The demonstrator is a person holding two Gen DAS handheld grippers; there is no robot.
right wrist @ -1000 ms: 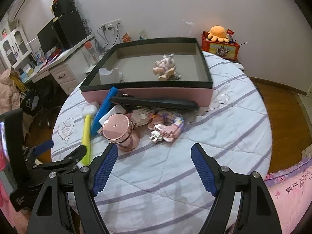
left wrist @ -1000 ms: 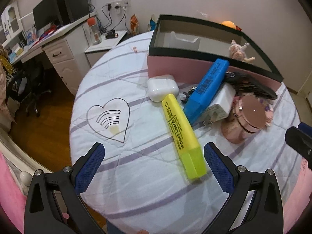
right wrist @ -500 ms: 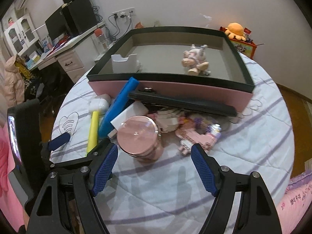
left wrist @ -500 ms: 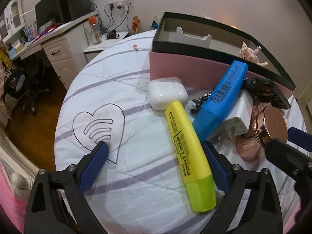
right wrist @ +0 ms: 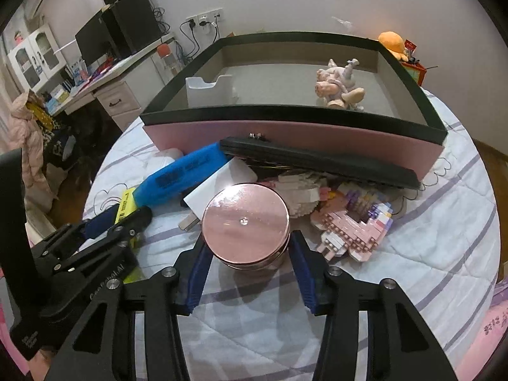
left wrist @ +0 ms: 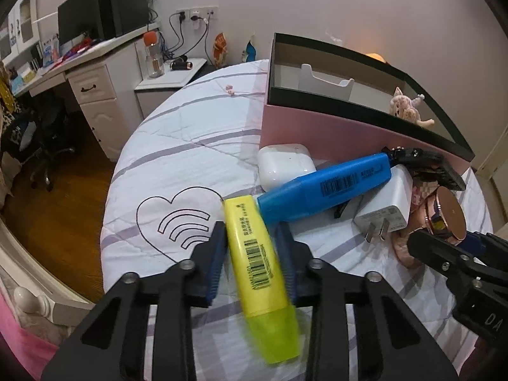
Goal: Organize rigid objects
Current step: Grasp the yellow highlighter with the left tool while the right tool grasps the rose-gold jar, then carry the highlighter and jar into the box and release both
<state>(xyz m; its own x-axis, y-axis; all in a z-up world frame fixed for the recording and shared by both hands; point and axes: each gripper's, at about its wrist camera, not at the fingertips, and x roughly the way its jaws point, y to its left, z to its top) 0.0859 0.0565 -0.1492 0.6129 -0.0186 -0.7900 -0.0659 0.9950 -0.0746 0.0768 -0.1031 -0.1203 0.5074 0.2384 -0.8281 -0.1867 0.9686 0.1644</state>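
We are at the pick-up on the quilted table: our left gripper (left wrist: 250, 260) is closing on the yellow marker (left wrist: 257, 266); our right gripper (right wrist: 247, 263) clamps the pink tin (right wrist: 246, 225); next, we judge, both need lifting into the box (right wrist: 285, 116).

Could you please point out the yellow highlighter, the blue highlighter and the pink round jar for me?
yellow highlighter (left wrist: 254, 254), left wrist view, on its barcoded barrel.
blue highlighter (left wrist: 330, 187), left wrist view, mid-barrel by the barcode.
pink round jar (right wrist: 245, 222), right wrist view, centre of its lid.
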